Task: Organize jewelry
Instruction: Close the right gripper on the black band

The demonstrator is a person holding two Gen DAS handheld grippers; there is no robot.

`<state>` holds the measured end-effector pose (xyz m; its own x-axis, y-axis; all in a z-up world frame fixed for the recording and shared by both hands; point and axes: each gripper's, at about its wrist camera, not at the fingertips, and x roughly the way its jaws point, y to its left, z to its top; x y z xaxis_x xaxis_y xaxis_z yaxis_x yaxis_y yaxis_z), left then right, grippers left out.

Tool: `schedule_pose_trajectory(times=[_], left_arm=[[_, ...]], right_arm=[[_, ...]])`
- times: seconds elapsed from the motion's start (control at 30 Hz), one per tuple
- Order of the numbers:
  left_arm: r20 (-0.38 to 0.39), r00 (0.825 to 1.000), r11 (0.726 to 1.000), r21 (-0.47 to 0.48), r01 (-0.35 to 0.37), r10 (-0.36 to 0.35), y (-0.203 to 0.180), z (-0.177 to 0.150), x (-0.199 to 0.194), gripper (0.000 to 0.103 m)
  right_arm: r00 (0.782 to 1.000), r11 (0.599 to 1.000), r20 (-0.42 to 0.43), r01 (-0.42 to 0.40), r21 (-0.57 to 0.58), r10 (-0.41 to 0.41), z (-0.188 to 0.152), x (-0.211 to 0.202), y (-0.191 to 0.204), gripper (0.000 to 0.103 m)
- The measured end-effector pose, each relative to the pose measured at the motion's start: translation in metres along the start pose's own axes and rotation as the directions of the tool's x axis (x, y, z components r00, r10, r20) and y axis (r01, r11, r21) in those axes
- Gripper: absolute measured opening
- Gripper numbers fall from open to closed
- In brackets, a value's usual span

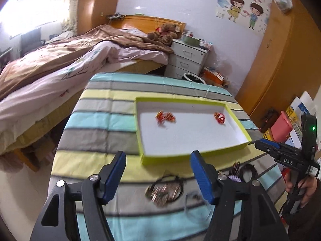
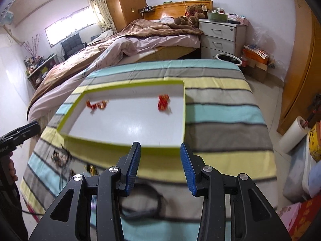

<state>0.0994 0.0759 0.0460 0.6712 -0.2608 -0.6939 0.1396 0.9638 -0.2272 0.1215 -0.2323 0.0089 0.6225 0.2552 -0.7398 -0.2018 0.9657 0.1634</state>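
Observation:
A shallow white tray with a lime-green rim sits on the striped table. Two red-gold jewelry pieces lie in it, one at the left and one at the right. A pile of dark and gold bangles lies on the cloth in front of the tray, with a black loop nearby. My left gripper is open and empty above the bangles. My right gripper is open and empty near the tray's front edge; it also shows in the left wrist view.
The striped cloth covers a small table beside a bed. A white drawer unit and a bin stand behind. A wooden wardrobe and boxes are at the right.

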Motion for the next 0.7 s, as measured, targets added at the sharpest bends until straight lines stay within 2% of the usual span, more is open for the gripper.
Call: schedule_pose_trajectory(times=[0.2, 0.3, 0.47, 0.53, 0.7], left_arm=[[-0.015, 1.000, 0.999, -0.053, -0.002, 0.001, 0.016, -0.031, -0.015, 0.066], [-0.042, 0.999, 0.998, -0.060, 0.031, -0.033, 0.019, -0.045, -0.016, 0.066], [-0.080, 0.995, 0.993, -0.099, 0.057, -0.065, 0.024, -0.062, -0.013, 0.066], [-0.094, 0.991, 0.987, -0.135, 0.083, -0.096, 0.028, -0.066, -0.011, 0.066], [-0.109, 0.989, 0.986, -0.141, 0.087, -0.103, 0.026, -0.070, -0.010, 0.066]], right_arm=[[0.998, 0.997, -0.066, -0.022, -0.080, 0.017, -0.027, 0.004, 0.002, 0.042], [0.996, 0.995, -0.088, -0.031, -0.097, 0.023, -0.036, 0.010, 0.002, 0.042], [0.990, 0.990, -0.130, -0.065, -0.125, 0.049, -0.041, 0.021, 0.005, 0.042], [0.988, 0.987, -0.149, -0.057, -0.147, 0.035, -0.042, 0.026, 0.007, 0.042], [0.986, 0.980, -0.164, -0.048, -0.191, 0.017, -0.040, 0.031, 0.012, 0.042]])
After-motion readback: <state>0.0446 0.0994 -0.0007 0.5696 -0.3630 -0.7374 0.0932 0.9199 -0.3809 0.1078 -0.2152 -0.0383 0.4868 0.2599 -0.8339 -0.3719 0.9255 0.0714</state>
